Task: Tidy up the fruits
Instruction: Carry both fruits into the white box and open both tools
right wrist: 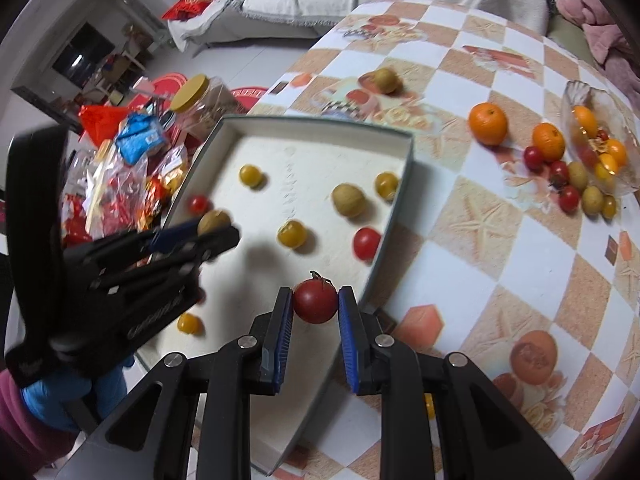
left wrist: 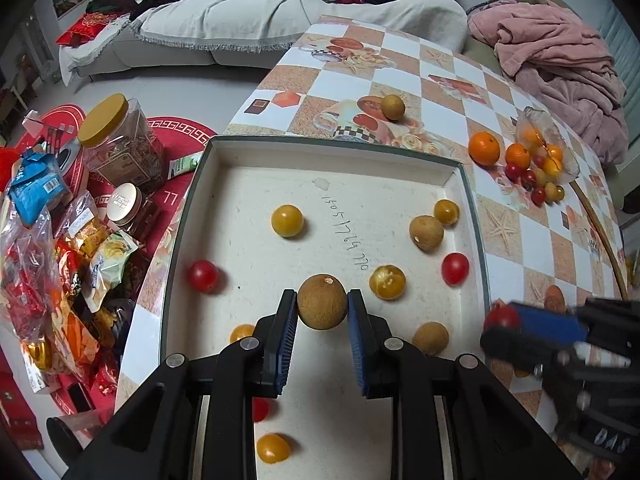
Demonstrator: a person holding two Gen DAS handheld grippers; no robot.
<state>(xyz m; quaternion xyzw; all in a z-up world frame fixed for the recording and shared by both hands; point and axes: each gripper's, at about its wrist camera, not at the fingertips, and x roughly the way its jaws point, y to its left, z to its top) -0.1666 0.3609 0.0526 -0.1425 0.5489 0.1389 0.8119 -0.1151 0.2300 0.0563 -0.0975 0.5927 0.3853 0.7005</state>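
Note:
My left gripper (left wrist: 322, 307) is shut on a brown longan (left wrist: 322, 302), held above the white tray (left wrist: 332, 148). In the right wrist view the same left gripper (right wrist: 216, 226) hangs over the tray's left part. My right gripper (right wrist: 315, 300) is shut on a red cherry tomato (right wrist: 315, 300) over the tray's (right wrist: 320, 126) right rim. Several yellow and red tomatoes and longans lie loose in the tray. In the left wrist view the right gripper (left wrist: 505, 320) shows blurred at the tray's right edge, the red tomato (left wrist: 500, 317) between its pads.
Two oranges (right wrist: 488, 123), small tomatoes and longans lie beside a glass bowl (right wrist: 592, 104) at the table's far right. One longan (right wrist: 386, 80) sits alone behind the tray. Snack bags and jars (left wrist: 120, 140) crowd the left side. A pink blanket (left wrist: 560, 52) lies at the back right.

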